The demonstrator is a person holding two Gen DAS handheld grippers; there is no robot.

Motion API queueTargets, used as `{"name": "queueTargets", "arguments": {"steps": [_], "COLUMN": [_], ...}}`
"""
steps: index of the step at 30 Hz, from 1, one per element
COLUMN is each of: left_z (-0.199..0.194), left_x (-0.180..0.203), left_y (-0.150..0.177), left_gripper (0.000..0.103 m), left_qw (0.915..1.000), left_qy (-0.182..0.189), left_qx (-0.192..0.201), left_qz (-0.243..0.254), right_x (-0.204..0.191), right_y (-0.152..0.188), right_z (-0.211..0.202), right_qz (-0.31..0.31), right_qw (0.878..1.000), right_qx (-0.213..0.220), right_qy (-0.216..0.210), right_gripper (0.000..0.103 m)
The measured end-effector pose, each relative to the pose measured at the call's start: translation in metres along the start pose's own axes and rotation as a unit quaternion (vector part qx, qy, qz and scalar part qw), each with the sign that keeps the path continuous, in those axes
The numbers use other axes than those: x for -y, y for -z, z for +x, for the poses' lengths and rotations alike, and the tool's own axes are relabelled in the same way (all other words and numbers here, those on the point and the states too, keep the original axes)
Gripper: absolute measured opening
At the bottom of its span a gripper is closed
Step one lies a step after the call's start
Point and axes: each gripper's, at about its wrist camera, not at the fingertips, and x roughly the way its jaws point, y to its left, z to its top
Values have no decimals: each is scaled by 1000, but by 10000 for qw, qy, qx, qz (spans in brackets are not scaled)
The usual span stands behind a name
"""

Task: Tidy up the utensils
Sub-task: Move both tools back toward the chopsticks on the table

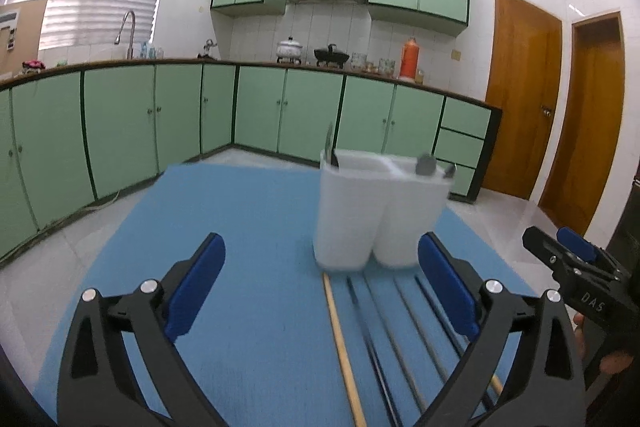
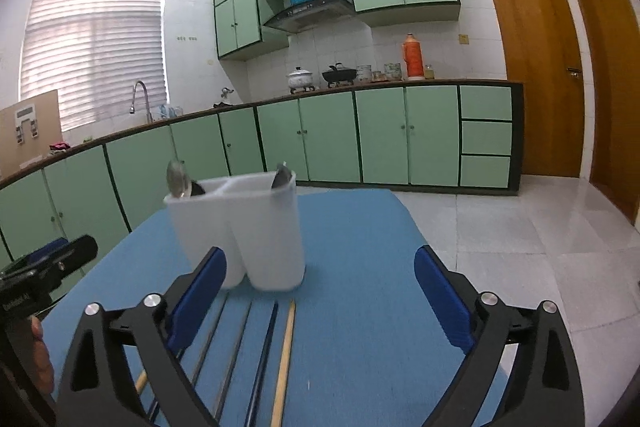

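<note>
Both sets of fingers are spread wide, nothing gripped. Ahead of the left gripper (image 1: 320, 283), the white utensil holder (image 1: 372, 211) is stood on the blue tabletop (image 1: 240, 227), a bit right of centre. Chopsticks (image 1: 344, 347) are laid between the fingers. From the right gripper (image 2: 320, 287), the holder is seen ahead-left, spoons (image 2: 178, 179) poking out.
</note>
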Motion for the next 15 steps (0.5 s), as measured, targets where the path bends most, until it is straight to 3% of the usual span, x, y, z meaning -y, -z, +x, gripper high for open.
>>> {"name": "queueTargets", "arguments": {"steps": [15], "left_z": [-40], "left_x": [6], "left_y": [81], "left_gripper": [96], "left_qw": [9985], "left_qy": [-107], "left_qx": [-514], "left_qz": [146], "right_x": [-4], "right_y": [75], "right_z": [-54], "right_qz": [-116], "right_qw": [9994], "right_qx": [-313], "right_qy": [84], "right_gripper": [97]}}
